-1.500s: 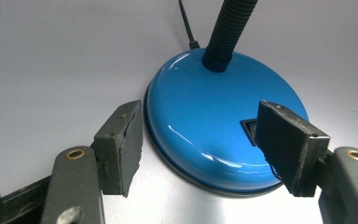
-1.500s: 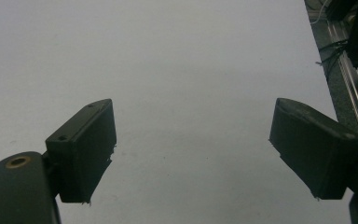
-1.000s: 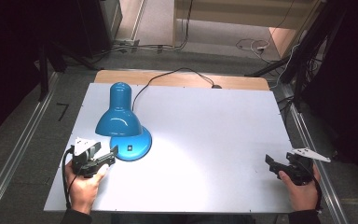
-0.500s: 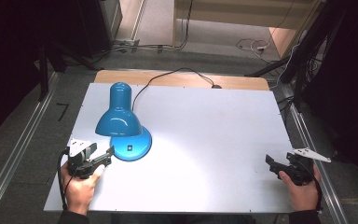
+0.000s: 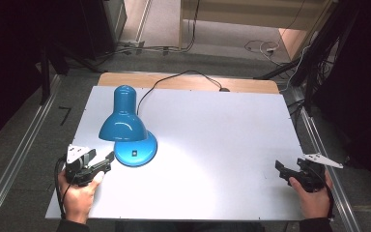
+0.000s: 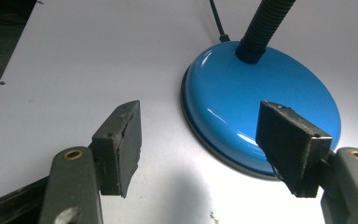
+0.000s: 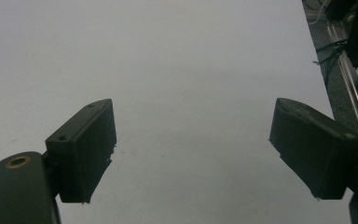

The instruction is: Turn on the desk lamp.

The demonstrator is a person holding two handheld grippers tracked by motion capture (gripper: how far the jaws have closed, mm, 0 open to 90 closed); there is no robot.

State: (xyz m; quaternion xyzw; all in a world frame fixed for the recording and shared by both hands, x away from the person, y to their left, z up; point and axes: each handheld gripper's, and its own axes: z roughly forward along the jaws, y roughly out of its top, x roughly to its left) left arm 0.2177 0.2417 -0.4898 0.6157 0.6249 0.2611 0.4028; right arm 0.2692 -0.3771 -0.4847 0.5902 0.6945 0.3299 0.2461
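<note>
Blue desk lamp point(image 5: 125, 126) at centre left of the high view, round base point(image 6: 261, 102) flat on the tabletop point(image 5: 222, 140), shade tipped down over it, black cord point(image 5: 183, 77) running off toward the upper edge of the frame. Left gripper point(image 5: 99, 164) low at lower left of the high view, just beside the base rim, jaws spread wide and holding nothing. In the left gripper view, right-hand jaw already over the base's near edge, left-hand jaw over bare tabletop, flexible neck point(image 6: 263, 28) rising at upper right of that frame.

Likely step: closing in on the lamp base. For a sound hold, better to shift toward the right of the left gripper view so the rim sits midway between the pads, and to stay low, since the domed, glossy base probably lets pads slide off upward. Slow closing, then a check that the lamp does not rock; shade weight leaning forward may tip it. Cord slack worth watching before any pull or slide.

Right gripper point(image 5: 290, 173) at lower right of the high view, also wide open and empty, well apart from the lamp, close to the tabletop's right edge and the metal rail point(image 5: 321, 154) beside it. In the right gripper view, plain tabletop ahead, edge at upper right. Broad free room across the middle and right; little margin at the lower edge near both hands, and a rail along the left side too.
</note>
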